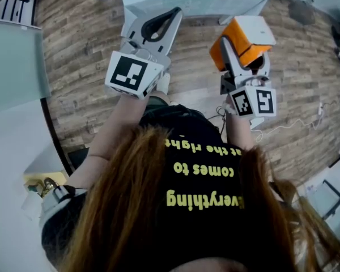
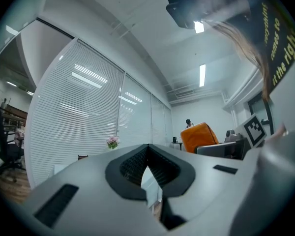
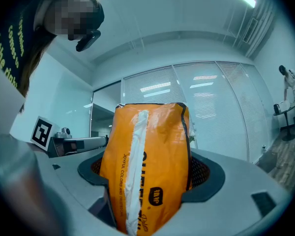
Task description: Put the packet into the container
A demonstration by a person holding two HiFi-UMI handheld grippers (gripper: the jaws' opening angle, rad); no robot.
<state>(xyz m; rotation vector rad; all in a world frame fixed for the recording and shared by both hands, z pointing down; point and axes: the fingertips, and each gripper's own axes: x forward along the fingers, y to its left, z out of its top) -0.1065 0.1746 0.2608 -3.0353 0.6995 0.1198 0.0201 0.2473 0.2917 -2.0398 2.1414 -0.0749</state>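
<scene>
My grey plastic left gripper [image 1: 175, 13] is level, jaws together and empty, while my matching right gripper [image 1: 245, 54] clamps an orange foil packet [image 1: 246, 34].

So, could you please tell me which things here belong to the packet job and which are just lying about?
Part of the job: orange packet, gripped by the right claw; left claw, shut and empty. The container I cannot make out.

Just about: flowers; window blinds; a distant person.
</scene>
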